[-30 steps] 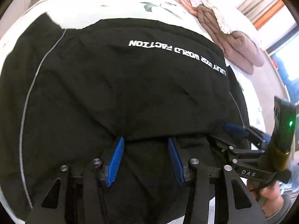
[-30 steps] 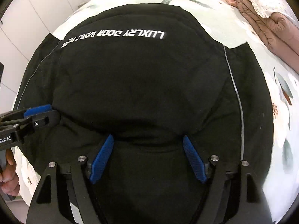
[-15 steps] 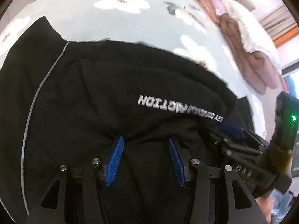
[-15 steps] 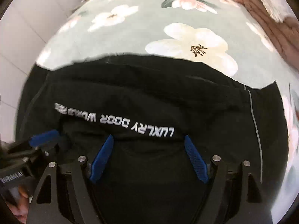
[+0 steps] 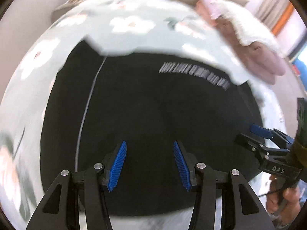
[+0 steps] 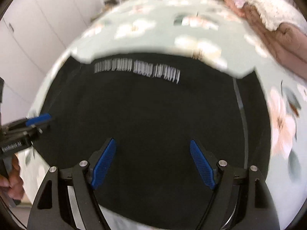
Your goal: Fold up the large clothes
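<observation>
A black garment lies spread flat on a bed covered by a pale green sheet with white flowers. Both views are blurred. A line of white lettering runs across the far part of the cloth, unreadable in the smear, and a thin grey stripe runs from far to near along its left side; another stripe shows on the right side in the right wrist view.

The left hand-held gripper hangs over the near middle of the garment with its blue pads apart and nothing between them. The right hand-held gripper hangs over the near part as well, pads wide apart and empty. Each gripper appears at the edge of the other's view, near the garment's side edge.

A pink quilt with a white blanket on top lies at the far right of the bed. White cupboards stand to the left.
</observation>
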Available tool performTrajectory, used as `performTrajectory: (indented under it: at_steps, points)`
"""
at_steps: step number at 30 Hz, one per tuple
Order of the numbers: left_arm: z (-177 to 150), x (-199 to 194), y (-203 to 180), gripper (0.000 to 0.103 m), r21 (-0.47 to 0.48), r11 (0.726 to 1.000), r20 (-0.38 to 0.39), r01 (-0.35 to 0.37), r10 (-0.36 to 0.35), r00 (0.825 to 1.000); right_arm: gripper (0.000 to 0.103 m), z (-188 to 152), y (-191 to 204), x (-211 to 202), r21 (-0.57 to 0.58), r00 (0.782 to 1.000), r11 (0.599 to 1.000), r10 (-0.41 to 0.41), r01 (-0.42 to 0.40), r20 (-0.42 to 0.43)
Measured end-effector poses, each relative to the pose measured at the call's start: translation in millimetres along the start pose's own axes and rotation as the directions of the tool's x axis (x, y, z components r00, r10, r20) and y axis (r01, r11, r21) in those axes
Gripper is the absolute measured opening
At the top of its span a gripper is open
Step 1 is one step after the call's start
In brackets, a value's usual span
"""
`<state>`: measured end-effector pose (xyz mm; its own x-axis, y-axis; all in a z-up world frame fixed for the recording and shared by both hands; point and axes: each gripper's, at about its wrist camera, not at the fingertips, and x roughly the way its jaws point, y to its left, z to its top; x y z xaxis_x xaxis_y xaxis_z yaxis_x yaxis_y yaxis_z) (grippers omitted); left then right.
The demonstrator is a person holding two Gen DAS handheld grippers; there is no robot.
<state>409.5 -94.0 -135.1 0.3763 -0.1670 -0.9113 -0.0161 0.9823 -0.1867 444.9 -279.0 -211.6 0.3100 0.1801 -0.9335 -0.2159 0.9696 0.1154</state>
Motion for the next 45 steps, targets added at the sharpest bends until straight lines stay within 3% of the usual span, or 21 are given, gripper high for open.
performTrajectory:
  at_steps: [2, 3, 6, 11, 13, 15, 18, 20, 24, 29, 35, 41, 45]
  points:
    - [-15.1, 30.9, 5.3, 0.055, -0.009, 0.999, -0.099, -0.047, 0.045, 0.994, 0.084, -5.8, 1.5, 17.1, 0.029, 1.000, 1.000, 0.006, -0.005, -0.030]
    - [-16.4, 38.2, 6.1, 0.055, -0.008, 0.999, -0.109, -0.053, 0.052, 0.993, 0.085, -5.9, 1.2, 19.1, 0.035, 1.000, 0.999, 0.006, -0.005, -0.024]
    - [-9.2, 41.3, 0.9, 0.056, -0.011, 0.997, -0.101, -0.075, 0.073, 0.992, 0.086, -0.5, 2.4, 15.2, 0.032, 0.999, 0.999, -0.016, 0.016, -0.029]
    - [-14.3, 9.4, 1.5, 0.056, -0.020, 0.999, -0.058, -0.034, 0.032, 0.998, 0.078, -4.6, -4.9, -26.3, 0.054, 0.998, 0.997, 0.060, -0.061, 0.019]
    - [-23.3, -9.2, -0.3, 0.056, -0.034, 0.999, -0.022, -0.011, 0.010, 1.000, 0.078, -14.1, 2.0, -37.5, 0.018, 0.999, 0.999, 0.036, -0.037, 0.031]
    - [-31.3, -13.1, -2.8, 0.056, -0.028, 1.000, -0.012, -0.002, 0.001, 1.000, 0.078, -26.1, 7.9, -27.2, -0.022, 1.000, 1.000, -0.012, 0.012, -0.016]
    - [-42.5, 25.2, 2.3, 0.056, 0.001, 1.000, -0.123, -0.028, 0.028, 0.992, 0.079, -45.5, 0.7, -0.8, -0.012, 0.997, 1.000, -0.015, 0.014, -0.077]
    - [-40.3, 40.7, 13.8, 0.057, -0.022, 1.000, -0.121, -0.018, 0.015, 0.993, 0.081, -44.6, 2.4, 2.2, -0.034, 0.997, 0.999, -0.030, 0.027, -0.066]
    - [-35.9, 34.7, 13.9, 0.057, -0.018, 1.000, -0.114, -0.003, 0.001, 0.993, 0.081, -41.7, -3.1, -2.3, -0.023, 0.997, 1.000, -0.023, 0.022, -0.075]
    - [-36.2, 7.5, 27.5, 0.057, -0.031, 0.998, -0.089, 0.050, -0.053, 0.995, 0.082, -42.0, -39.3, -29.9, 0.013, 0.999, 1.000, 0.015, -0.014, -0.052]
    - [-8.8, -46.4, 65.5, 0.057, -0.067, 0.998, 0.042, 0.001, 0.002, 0.999, 0.083, -39.7, -81.5, -66.2, 0.069, 0.998, 0.996, -0.054, 0.053, 0.018]
    - [22.1, -49.2, 126.2, 0.057, -0.176, 0.984, 0.065, 0.001, 0.011, 0.998, 0.085, -28.1, -155.9, -77.6, 0.196, 0.982, 0.966, -0.180, 0.166, 0.056]
    - [40.2, -24.7, 157.3, 0.058, -0.266, 0.962, 0.050, 0.055, -0.043, 0.998, 0.085, -18.6, -179.8, -65.0, 0.264, 0.981, 0.951, -0.184, 0.161, 0.065]
